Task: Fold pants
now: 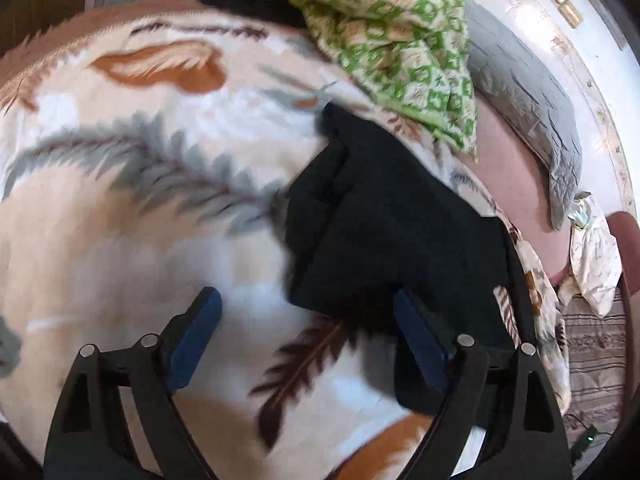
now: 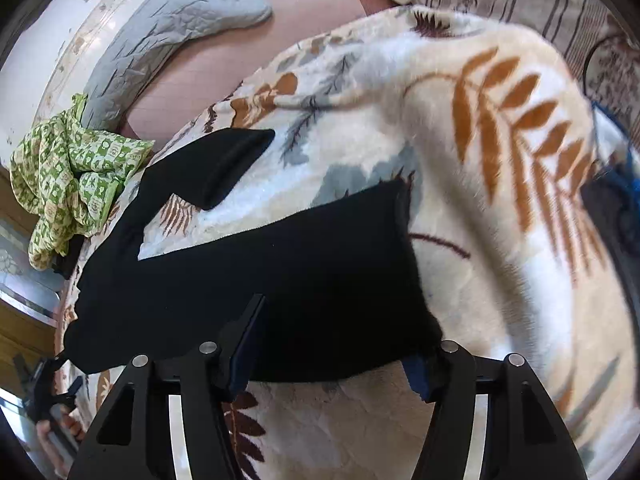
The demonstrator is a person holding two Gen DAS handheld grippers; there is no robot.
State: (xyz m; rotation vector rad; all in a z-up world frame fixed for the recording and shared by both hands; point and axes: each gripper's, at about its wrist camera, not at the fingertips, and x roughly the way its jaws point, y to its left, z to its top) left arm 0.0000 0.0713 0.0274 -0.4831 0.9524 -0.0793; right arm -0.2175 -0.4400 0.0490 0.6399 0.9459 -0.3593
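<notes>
Pants just laid down, mid-fold, on the blanketed bed.
Left gripper (image 1: pixel 306 318) and right gripper (image 2: pixel 340 344) both released over the black pants (image 2: pixel 280 272); next, regrasp an edge for another fold.

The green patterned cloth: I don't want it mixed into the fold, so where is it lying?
The green patterned cloth is bunched at the left edge of the right wrist view, beyond the black pants, beside the grey quilt.

Green patterned cloth (image 1: pixel 400 40) beside grey pillow (image 1: pixel 528 104) on leaf-print blanket (image 1: pixel 140 200).
</notes>
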